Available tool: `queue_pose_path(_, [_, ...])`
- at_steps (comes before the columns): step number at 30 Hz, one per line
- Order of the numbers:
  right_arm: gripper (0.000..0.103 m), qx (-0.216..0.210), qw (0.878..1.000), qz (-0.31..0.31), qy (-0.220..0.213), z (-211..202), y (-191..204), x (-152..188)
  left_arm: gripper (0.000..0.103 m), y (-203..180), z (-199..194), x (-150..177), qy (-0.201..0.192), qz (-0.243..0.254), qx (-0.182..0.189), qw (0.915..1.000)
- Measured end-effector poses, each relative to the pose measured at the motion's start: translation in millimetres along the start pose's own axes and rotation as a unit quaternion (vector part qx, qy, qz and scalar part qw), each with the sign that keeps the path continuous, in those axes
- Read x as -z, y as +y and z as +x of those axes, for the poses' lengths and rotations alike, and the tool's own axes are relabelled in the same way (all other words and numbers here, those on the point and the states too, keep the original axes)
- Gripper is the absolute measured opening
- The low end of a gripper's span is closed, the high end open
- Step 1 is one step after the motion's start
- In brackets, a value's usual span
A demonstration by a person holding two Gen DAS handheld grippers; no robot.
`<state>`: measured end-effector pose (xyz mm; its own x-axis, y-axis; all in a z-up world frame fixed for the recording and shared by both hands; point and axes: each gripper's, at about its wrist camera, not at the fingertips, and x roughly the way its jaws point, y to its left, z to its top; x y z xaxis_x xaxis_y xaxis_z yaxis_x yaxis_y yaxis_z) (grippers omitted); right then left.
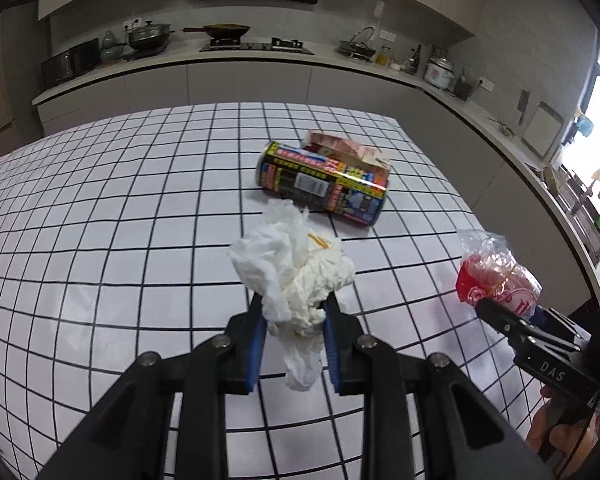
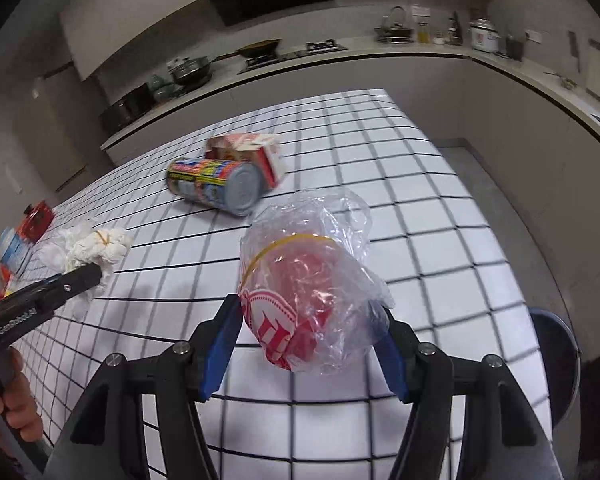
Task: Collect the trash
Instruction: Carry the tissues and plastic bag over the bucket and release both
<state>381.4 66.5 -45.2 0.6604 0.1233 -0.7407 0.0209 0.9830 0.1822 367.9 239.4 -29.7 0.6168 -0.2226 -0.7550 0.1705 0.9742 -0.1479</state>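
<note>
My left gripper (image 1: pixel 294 310) is shut on a crumpled white tissue wad (image 1: pixel 296 268) bound with a yellow rubber band, held above the checked table (image 1: pixel 120 208). It also shows in the right wrist view (image 2: pixel 88 248). My right gripper (image 2: pixel 310 316) is shut on a clear plastic bag with a red wrapper (image 2: pixel 304 288) inside, also rubber-banded; it shows in the left wrist view (image 1: pixel 496 276). A printed can (image 1: pixel 320 182) lies on its side on the table against a torn pink carton (image 1: pixel 348 148); both also show in the right wrist view, the can (image 2: pixel 216 186) and the carton (image 2: pixel 252 152).
Red and blue packets (image 2: pixel 24 232) lie at the table's left edge. A dark round bin or stool (image 2: pixel 556 360) stands past the table's right edge. Kitchen counters (image 1: pixel 260 60) with pots and a stove run along the back and right walls.
</note>
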Motion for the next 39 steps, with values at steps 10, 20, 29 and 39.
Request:
queue_pose_path(10, [0.065, 0.117, 0.987, 0.107, -0.026, -64, -103, 26, 0.027, -99, 13, 1, 0.033, 0.079, 0.12, 0.9891])
queue_pose_path(20, [0.065, 0.179, 0.972, 0.149, 0.013, -81, -261, 68, 0.027, -274, 50, 6, 0.098, 0.126, 0.194, 0.9679])
queue_pose_path(29, [0.068, 0.093, 0.981, 0.132, 0.108, -26, -341, 97, 0.03, -373, 137, 36, 0.201, 0.125, 0.124, 0.9638])
queue_pose_path(39, [0.076, 0.078, 0.982, 0.138, 0.107, -26, -370, 96, 0.061, -394, 153, 46, 0.229, 0.114, 0.091, 0.9624])
